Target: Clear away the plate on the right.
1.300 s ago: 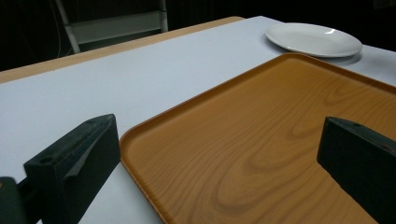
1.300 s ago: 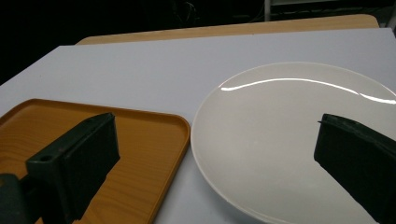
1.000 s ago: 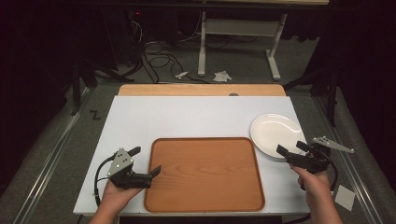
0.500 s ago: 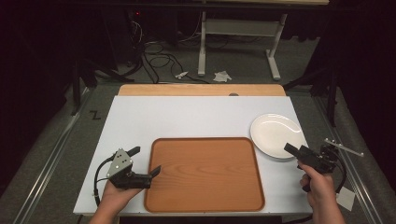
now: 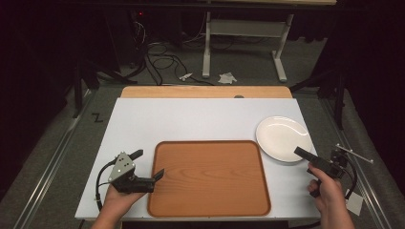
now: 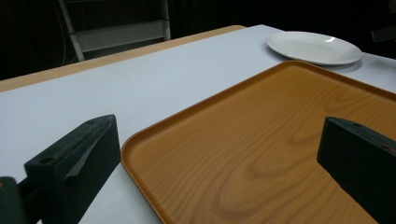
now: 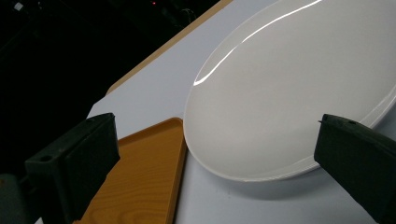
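A person is sitting at a white table (image 5: 200, 119), holding a two-jaw gripper in each hand. A brown wood-grain tray (image 5: 210, 176) is lying flat near the table's front edge, and everything else is placed here in relation to it.

A white ceramic plate (image 5: 282, 137) is resting on the table just beside the tray's far right corner; from above its rim is very close to the tray's edge, and whether they are touching cannot be told. The plate is empty and glossy, catching a streak of light.

The right gripper (image 5: 313, 160) is hovering just right of the tray, at the plate's near edge. In the right gripper view its black jaws are standing wide apart, framing the plate (image 7: 299, 93) and gripping nothing. The left gripper (image 5: 145, 167) is sitting at the tray's left edge, near its front corner. Its jaws are also spread wide and empty, one on either side of the tray's rim (image 6: 140, 140).

The plate is probably rigid, moderately heavy and breakable, with a slick glaze that could slide between hard jaws. The best hold is likely the raised near rim, one jaw going under the lip and one over it, squeezed firmly, lifted level and set down gently. The tray looks stiff and light, with a low raised lip.
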The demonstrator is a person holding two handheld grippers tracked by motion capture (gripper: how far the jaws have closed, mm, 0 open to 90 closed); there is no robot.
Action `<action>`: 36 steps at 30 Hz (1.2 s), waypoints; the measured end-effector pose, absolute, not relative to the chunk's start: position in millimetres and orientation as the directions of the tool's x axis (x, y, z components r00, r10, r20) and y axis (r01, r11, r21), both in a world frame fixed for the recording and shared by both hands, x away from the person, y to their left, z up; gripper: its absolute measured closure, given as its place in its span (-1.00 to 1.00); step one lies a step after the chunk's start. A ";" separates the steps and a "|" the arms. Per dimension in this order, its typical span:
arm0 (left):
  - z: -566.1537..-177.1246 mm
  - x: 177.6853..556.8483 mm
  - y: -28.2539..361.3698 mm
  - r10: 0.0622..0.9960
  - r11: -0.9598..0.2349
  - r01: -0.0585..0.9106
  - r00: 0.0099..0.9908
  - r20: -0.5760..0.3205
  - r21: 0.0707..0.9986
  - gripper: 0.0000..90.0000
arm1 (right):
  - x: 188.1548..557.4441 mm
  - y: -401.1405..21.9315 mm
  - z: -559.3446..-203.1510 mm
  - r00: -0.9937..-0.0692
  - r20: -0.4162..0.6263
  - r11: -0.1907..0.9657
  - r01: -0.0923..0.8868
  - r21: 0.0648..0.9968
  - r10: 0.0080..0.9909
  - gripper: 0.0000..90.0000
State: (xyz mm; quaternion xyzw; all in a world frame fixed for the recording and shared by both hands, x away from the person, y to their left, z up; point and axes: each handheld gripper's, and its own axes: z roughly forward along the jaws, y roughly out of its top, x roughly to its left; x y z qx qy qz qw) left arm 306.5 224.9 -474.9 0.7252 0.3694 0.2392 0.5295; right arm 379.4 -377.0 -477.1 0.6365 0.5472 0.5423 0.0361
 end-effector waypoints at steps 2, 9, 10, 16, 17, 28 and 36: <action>-474.7 306.3 224.7 0.790 -0.164 0.282 0.612 -0.046 0.945 -0.99 | 378.4 -377.5 -476.7 -0.182 0.656 -0.404 0.659 0.634 0.733 -0.98; -474.8 306.2 225.2 0.792 -0.159 0.285 0.608 -0.050 0.945 -0.99 | 378.4 -376.9 -476.4 -0.171 0.662 -0.413 0.663 0.625 0.729 -0.98; -475.1 306.4 225.2 0.793 -0.158 0.286 0.607 -0.052 0.945 -0.99 | 378.4 -377.1 -476.5 -0.171 0.664 -0.414 0.662 0.625 0.728 -0.98; -474.7 306.3 225.3 0.794 -0.159 0.282 0.606 -0.048 0.946 -0.99 | 378.5 -378.3 -476.4 -0.151 0.668 -0.424 0.666 0.614 0.729 -0.98; -474.6 306.2 225.4 0.794 -0.160 0.280 0.606 -0.046 0.947 -0.99 | 378.8 -378.8 -476.8 -0.151 0.665 -0.422 0.665 0.616 0.732 -0.98; -473.3 305.0 227.4 0.792 -0.155 0.275 0.608 -0.047 0.949 -0.99 | 378.2 -382.9 -481.5 -0.112 0.688 -0.460 0.666 0.587 0.717 -0.94; -473.5 305.4 226.9 0.789 -0.155 0.275 0.612 -0.049 0.949 -0.99 | 377.4 -386.3 -483.8 -0.081 0.704 -0.483 0.672 0.562 0.706 -0.90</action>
